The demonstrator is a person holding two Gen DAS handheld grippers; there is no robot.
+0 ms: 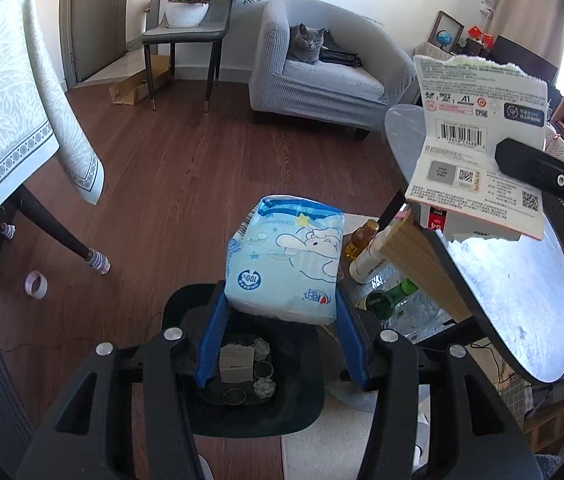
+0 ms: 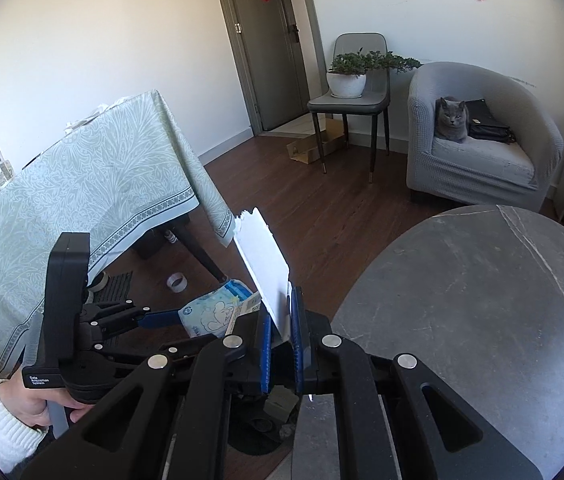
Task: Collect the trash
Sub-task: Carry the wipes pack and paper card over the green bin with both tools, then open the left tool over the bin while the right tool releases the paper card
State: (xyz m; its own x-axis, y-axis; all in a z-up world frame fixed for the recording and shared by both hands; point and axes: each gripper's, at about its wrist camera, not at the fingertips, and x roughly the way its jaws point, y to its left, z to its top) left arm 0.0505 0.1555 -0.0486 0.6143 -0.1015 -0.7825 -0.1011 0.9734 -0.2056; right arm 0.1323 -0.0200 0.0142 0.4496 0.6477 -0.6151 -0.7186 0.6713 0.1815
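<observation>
**Both grippers loaded above the bin**

The left gripper (image 1: 282, 308) pinches a blue tissue pack (image 1: 286, 256) directly above the black bin (image 1: 302, 412), which contains scraps. The right gripper (image 2: 281, 320) clamps a torn card package (image 2: 262, 264) beside the round table (image 2: 482, 300).

Two grippers are showing — the left gripper (image 1: 282, 312) and the right gripper (image 2: 282, 316). One tissue pack (image 1: 286, 256) and one torn card package (image 1: 478, 140) are being held. One bin (image 1: 250, 364) is sitting on the floor, one tape roll (image 1: 36, 285) is lying there, and one cat (image 1: 306, 44) is occupying one armchair (image 1: 322, 80) — with one potted plant (image 1: 188, 8) resting on one chair (image 1: 186, 32).
</observation>
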